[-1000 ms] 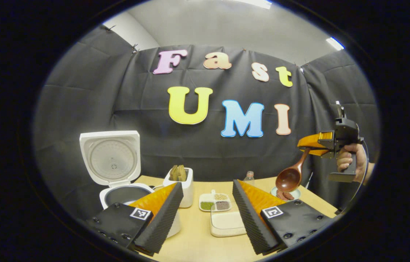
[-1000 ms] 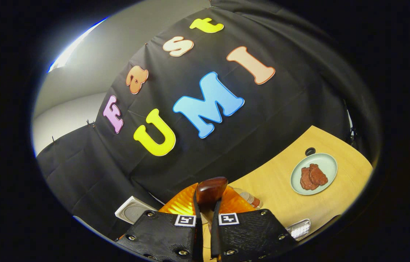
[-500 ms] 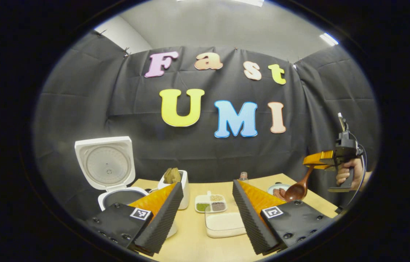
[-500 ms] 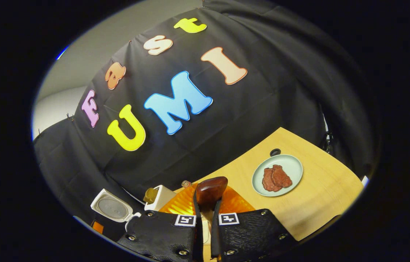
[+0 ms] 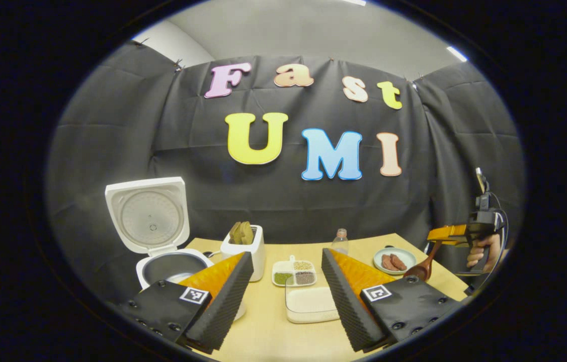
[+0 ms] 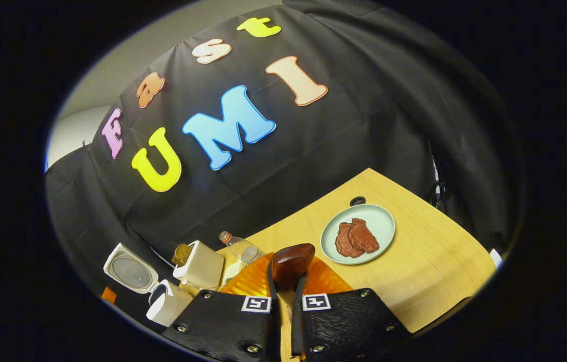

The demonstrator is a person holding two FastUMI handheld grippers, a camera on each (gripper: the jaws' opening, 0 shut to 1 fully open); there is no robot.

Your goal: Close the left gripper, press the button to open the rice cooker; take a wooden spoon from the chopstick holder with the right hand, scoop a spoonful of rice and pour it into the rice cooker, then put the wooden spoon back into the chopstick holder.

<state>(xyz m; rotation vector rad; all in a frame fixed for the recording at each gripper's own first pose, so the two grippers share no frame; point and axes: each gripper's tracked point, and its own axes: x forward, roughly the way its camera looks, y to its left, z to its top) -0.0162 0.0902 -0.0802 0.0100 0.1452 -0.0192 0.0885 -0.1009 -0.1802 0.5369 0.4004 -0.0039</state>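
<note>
We cannot see the spoon (image 6: 291,264) handle where the right gripper (image 6: 283,322) fingers cover it. In the left gripper view, a finger (image 5: 220,291) hides the cooker (image 5: 172,264) front, another finger (image 5: 348,291) covers part of the rice tray (image 5: 308,304), and the holder (image 5: 248,249) contents are too small to identify.

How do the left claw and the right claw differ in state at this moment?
The left claw is open and holds nothing; the right claw is shut on the wooden spoon. The left claw sits low over the table, near the rice cooker; the right claw is off to the side, beyond the plate.
</note>
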